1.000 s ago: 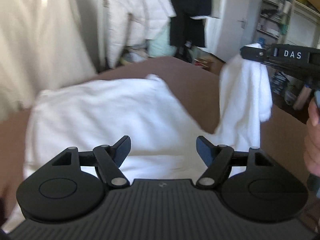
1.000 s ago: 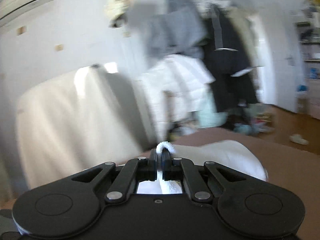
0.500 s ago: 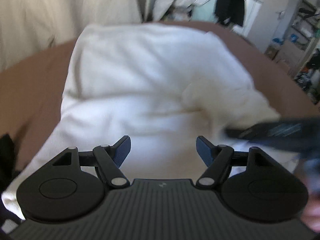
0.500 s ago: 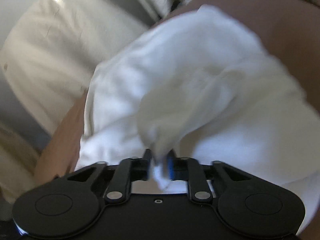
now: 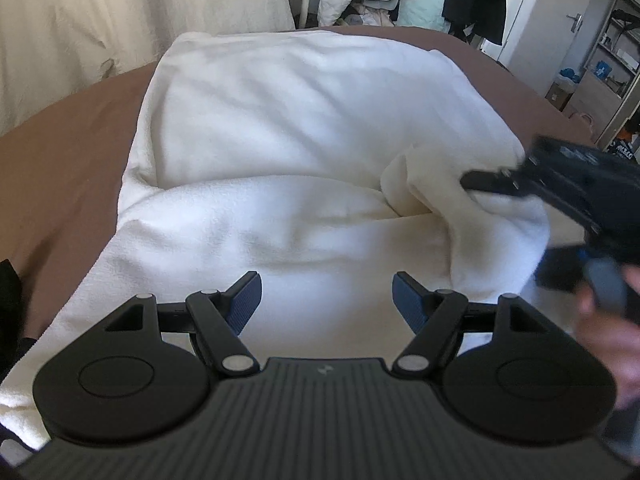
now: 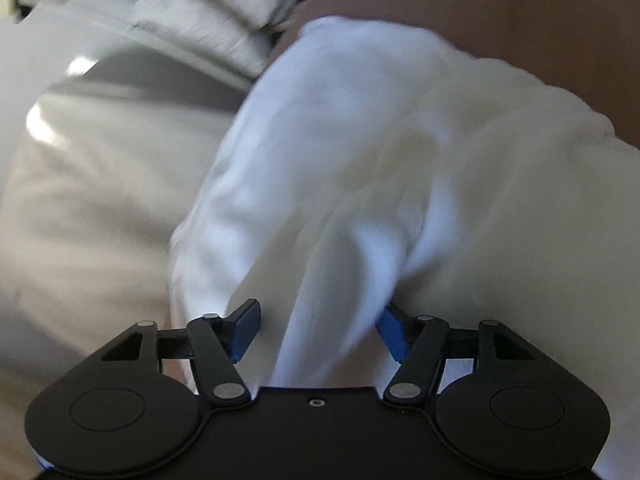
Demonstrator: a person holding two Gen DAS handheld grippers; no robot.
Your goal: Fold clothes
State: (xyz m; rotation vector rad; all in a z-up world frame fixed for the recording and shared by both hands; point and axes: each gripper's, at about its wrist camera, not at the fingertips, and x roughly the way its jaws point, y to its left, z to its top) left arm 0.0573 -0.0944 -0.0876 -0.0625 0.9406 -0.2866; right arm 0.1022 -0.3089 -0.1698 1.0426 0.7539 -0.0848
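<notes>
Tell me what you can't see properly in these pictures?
1. What kind of garment the white cloth is: bunched up in both views.
2. The right tongs in the left wrist view: motion-blurred, so their jaws cannot be read there.
3. The hand holding them: blurred and cut off by the right edge.
4. The cloth's near edge: hidden under the left tongs.

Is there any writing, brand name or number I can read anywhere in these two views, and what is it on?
Nothing is readable.
Right gripper, side of its body: light markings, too blurred by motion to read.
Left gripper, body: a small embossed logo mark, no letters.
Dark item by the shelves: pale print, too small and blurred to read.
Right wrist view: no text.
</notes>
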